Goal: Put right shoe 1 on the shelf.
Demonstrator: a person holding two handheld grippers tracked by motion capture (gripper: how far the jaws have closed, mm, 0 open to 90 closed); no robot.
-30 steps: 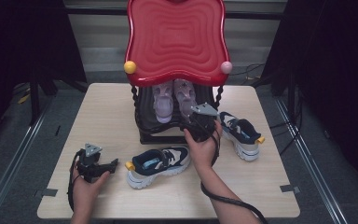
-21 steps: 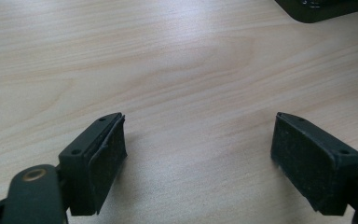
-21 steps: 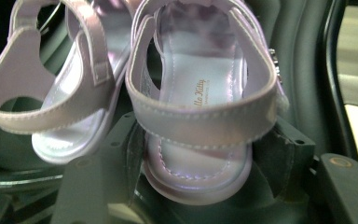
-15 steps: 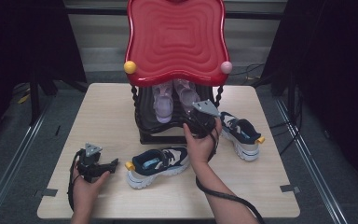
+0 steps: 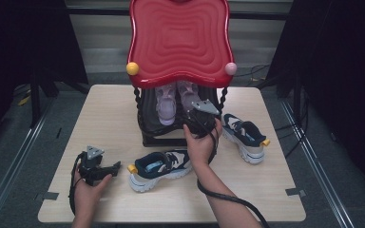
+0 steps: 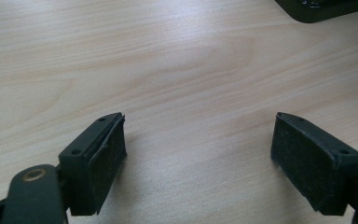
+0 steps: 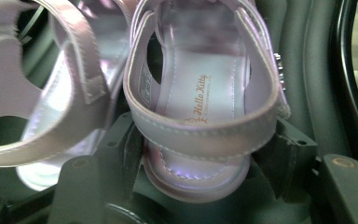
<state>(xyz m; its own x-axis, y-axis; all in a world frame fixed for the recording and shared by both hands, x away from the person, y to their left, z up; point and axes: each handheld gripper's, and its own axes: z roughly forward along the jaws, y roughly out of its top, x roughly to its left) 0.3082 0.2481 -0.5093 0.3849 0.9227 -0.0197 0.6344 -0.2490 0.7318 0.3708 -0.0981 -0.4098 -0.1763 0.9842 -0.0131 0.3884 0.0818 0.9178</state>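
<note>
1. My left gripper hangs over the pale wooden table, its jaws spread wide with nothing between them.
2. A dark base corner sits at the top right.

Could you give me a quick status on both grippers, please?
Left gripper open, over bare table. Right gripper jaws flanking the pink sandal's heel. Nothing blocking.

Red canopy hides both sandals' fronts; left sandal blurred
</note>
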